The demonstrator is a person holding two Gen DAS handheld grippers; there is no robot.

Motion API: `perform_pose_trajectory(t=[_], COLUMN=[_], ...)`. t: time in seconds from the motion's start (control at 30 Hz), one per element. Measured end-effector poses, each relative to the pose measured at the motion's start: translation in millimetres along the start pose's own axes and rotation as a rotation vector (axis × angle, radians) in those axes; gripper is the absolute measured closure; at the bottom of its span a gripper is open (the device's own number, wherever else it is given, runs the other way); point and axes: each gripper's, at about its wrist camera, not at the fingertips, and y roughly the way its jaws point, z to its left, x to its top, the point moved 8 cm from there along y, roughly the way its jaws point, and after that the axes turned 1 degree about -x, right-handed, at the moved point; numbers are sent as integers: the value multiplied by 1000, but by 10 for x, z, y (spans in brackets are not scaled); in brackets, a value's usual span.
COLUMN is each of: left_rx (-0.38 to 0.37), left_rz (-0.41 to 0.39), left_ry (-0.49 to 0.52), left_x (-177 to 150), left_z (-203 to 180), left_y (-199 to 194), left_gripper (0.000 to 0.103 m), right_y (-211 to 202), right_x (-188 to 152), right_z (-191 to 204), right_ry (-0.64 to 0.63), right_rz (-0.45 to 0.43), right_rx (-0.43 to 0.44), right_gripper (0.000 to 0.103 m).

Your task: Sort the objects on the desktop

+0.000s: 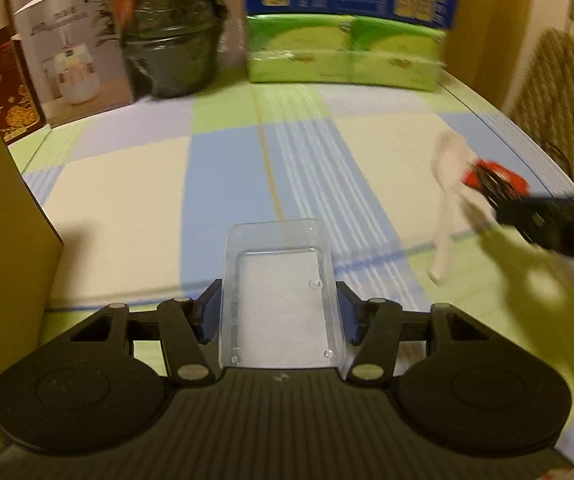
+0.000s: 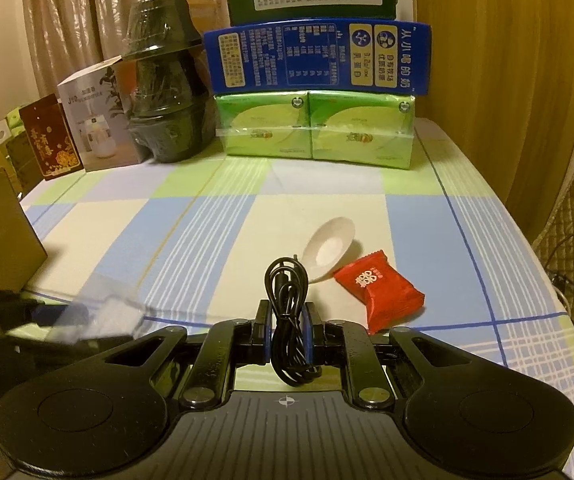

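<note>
Jaws pinch clear plastic tray (image 1: 281, 288); coiled black cable (image 2: 289, 320).

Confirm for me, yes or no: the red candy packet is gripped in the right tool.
No: the red candy packet lies on the tablecloth, while the right tool is shut on a coiled black cable.

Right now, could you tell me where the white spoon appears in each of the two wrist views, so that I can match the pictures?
Left wrist view: the white spoon lies at the right of the picture, on the checked cloth, partly behind the right gripper's dark fingers.
Right wrist view: the spoon lies right of centre, just beyond the cable, left of the red candy packet.
Shared landmark: the green tissue packs at the table's far edge.
</note>
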Motion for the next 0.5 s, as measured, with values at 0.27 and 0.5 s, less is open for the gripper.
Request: perform_pose_trajectory(t=[0.27, 0.5], left_rx=[-15, -14], left_rz=[8, -8], left_ry=[34, 9], left_x=[-101, -115], left_z=[-169, -151], left_y=[-128, -349], left_gripper=[51, 51], right_y=[-120, -419], right_x=[-56, -103], right_z=[38, 72], right_ry=[9, 23], right_rz=[5, -11], right_rx=[15, 5], right_gripper=[91, 91])
